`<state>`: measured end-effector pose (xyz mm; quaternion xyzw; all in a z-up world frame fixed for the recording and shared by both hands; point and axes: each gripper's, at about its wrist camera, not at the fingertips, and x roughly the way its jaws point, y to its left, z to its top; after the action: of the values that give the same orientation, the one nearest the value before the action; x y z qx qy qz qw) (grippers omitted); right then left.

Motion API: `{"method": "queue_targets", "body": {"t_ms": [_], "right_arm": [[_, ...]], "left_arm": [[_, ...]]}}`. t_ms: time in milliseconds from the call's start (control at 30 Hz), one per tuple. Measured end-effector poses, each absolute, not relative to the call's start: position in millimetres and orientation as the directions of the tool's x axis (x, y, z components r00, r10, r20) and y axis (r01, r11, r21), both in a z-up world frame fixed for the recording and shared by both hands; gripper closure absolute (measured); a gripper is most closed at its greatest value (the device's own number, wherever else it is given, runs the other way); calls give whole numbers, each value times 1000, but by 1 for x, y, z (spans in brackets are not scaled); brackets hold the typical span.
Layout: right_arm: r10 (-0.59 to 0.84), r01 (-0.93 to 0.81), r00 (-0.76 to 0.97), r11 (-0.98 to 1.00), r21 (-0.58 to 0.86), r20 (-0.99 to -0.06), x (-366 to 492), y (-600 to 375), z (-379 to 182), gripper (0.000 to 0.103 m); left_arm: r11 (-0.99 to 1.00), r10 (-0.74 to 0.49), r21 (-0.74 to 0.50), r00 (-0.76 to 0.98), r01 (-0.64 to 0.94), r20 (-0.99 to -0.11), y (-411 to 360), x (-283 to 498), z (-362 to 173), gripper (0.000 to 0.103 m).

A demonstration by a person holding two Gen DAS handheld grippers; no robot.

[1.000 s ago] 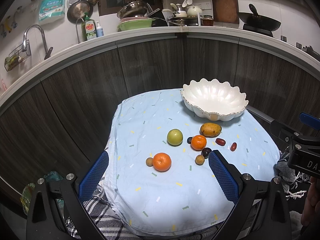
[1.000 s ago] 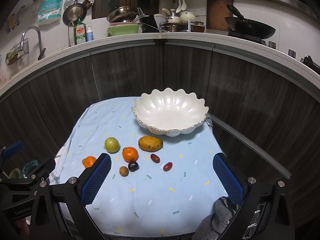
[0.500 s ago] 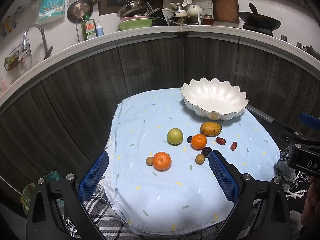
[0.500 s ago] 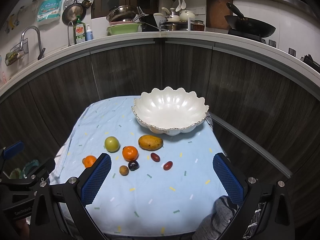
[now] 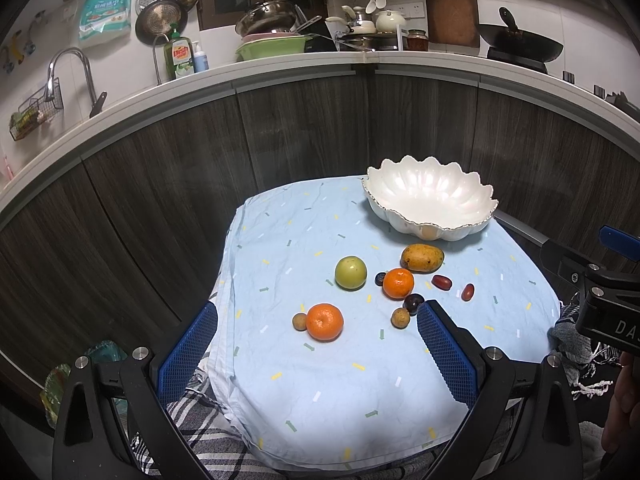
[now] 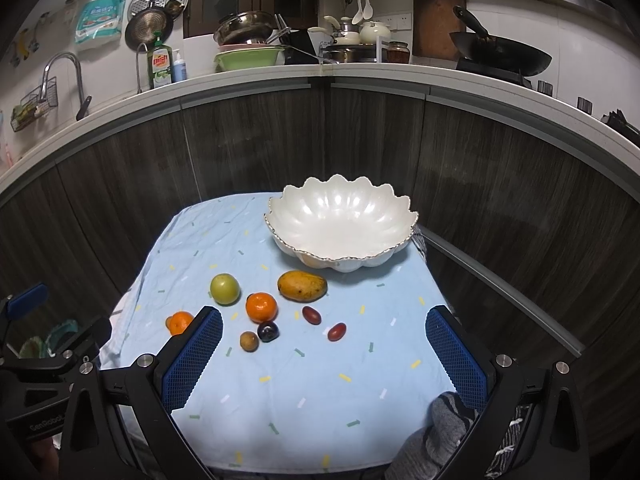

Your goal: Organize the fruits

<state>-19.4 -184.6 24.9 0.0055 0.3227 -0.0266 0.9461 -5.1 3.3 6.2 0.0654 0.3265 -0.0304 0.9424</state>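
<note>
An empty white scalloped bowl (image 5: 430, 200) (image 6: 340, 220) stands at the far right of a light blue cloth (image 5: 320, 380). In front of it lie a mango (image 5: 422, 257) (image 6: 302, 285), a green apple (image 5: 350, 272) (image 6: 225, 289), two oranges (image 5: 325, 321) (image 5: 398, 283), two red dates (image 6: 311, 314) (image 6: 337, 331), a dark plum (image 6: 267, 331) and small brown fruits (image 6: 249, 341). My left gripper (image 5: 316, 350) is open and empty, above the cloth's near edge. My right gripper (image 6: 324, 354) is open and empty, near the front right.
Dark wood cabinet fronts (image 5: 280, 140) curve behind the table under a white counter with dishes, a wok (image 6: 500, 56) and a sink tap (image 5: 68, 68). A grey plaid cloth (image 5: 200, 440) hangs below the blue cloth. The other gripper shows at the right edge of the left wrist view (image 5: 600, 292).
</note>
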Motion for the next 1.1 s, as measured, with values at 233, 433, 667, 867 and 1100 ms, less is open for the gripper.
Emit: {"method": "queue_targets", "body": {"t_ms": [233,433,667,867,1100], "right_arm": [[-46,53,790,999,-5,-611,-19,-185,25,0],[-46,54,791,999,-5,-611,-20,-185,25,0],[-46,54,791,999,-5,-610,-20,-185,25,0],[-46,54,791,999,-5,-611,-20,-185,24,0],[-45,54,788,999,-5,-614,-19,-185,25,0]], "left_arm": [[990,-15,103,785,101,-619,4,-5,6,1],[990,-14,104,785,100,-619,4,-5,6,1],[990,-12,104,785,98,-620,4,-6,5,1],[990,-11,104,784,96,-620,7,-7,4,1],[990,-9,106,776,98,-631,10,-5,-2,1]]}}
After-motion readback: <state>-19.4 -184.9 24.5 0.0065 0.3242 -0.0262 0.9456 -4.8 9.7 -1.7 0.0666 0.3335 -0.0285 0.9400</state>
